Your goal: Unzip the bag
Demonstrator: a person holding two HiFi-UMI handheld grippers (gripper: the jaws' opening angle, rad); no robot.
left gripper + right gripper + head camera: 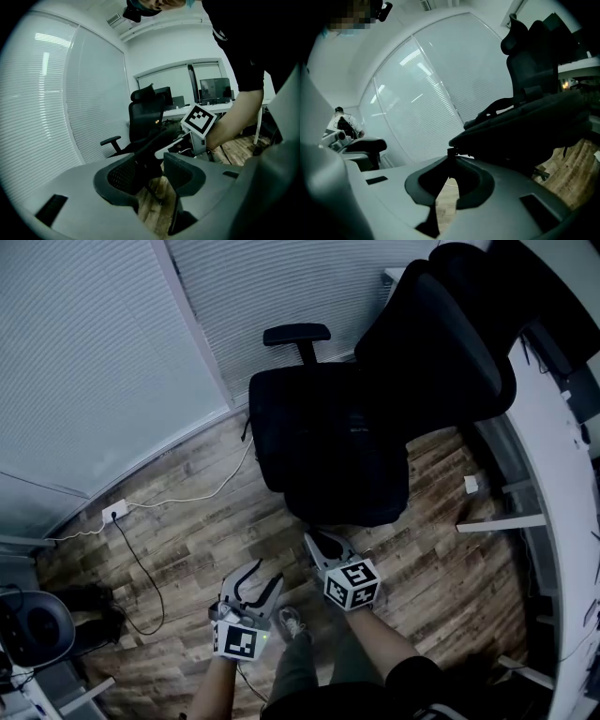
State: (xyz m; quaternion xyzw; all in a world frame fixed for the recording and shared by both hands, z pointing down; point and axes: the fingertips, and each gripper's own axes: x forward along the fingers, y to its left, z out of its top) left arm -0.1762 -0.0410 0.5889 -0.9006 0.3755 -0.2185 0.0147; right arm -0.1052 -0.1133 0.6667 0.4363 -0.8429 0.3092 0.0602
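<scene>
1. The only print is the black-and-white square markers (354,579) on my tongs.
2. The black bag (328,442) lies flat on the seat of the office chair (441,334), near edge towards me. It is black on black, so I cannot tell its long axis.
3. My right tongs (323,545) are pinched narrow on the zipper pull (450,152) at that edge.
4. My left tongs (255,582) stand wide and empty above the wooden floor (441,568), short of the bag.
5. A white counter (562,484) curves along the right, and a white cable (187,498) crosses the floor on the left.
</scene>
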